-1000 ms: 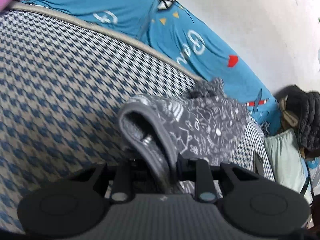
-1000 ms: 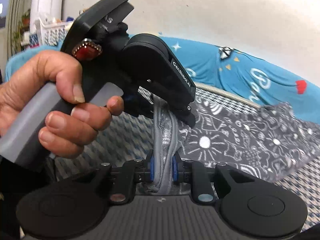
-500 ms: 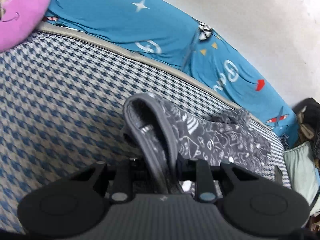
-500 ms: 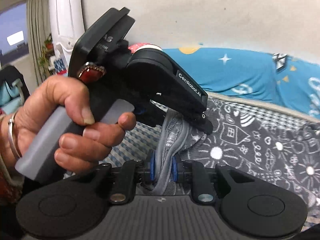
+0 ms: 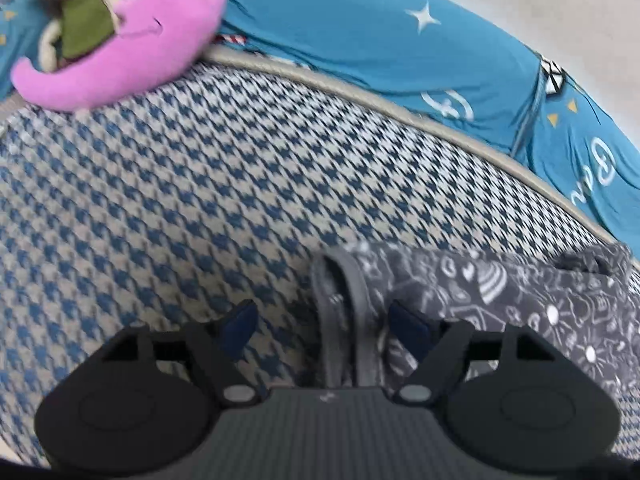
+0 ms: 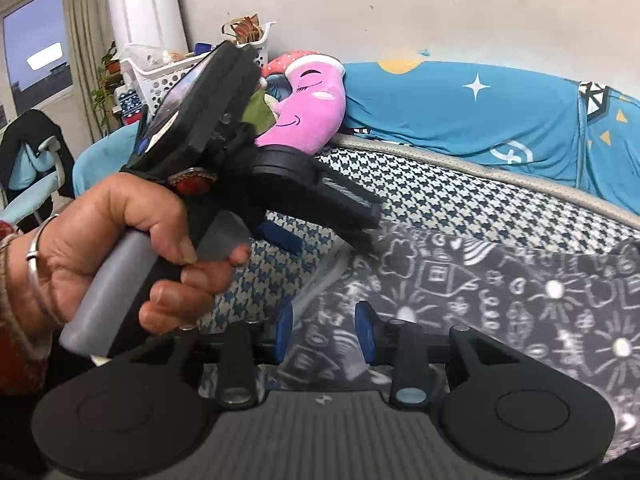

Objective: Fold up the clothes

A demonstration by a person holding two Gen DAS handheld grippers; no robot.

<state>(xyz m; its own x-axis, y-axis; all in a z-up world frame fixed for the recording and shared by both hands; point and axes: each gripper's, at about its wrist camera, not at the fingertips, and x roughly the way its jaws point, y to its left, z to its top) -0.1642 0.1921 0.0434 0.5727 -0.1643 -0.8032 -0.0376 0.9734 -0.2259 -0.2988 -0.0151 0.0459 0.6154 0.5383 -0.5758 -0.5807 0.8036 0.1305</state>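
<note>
A dark grey garment [image 5: 520, 300] with white doodle print lies spread on the houndstooth bed cover [image 5: 160, 200]. Its plain grey waistband [image 5: 340, 312] is folded double and sits loose between the blue pads [image 5: 240, 320] of my left gripper [image 5: 324, 322], which is open. In the right wrist view the garment [image 6: 500, 292] lies flat beneath my right gripper [image 6: 325, 332], whose jaws also stand open with cloth under the gap. A person's hand [image 6: 120, 248] holds the left gripper [image 6: 320, 236] just above the garment's left edge.
A pink moon plush [image 6: 312, 100] and a small stuffed toy [image 5: 76, 12] rest at the head of the bed. Blue printed bedding [image 5: 400, 40] runs along the wall. A white basket [image 6: 160, 76] and a chair [image 6: 32, 160] stand beyond the bed's left end.
Both grippers were shut on the waistband and have opened, letting it go. The garment has come down to lie on the bed, and both views have swung left toward the plush.
</note>
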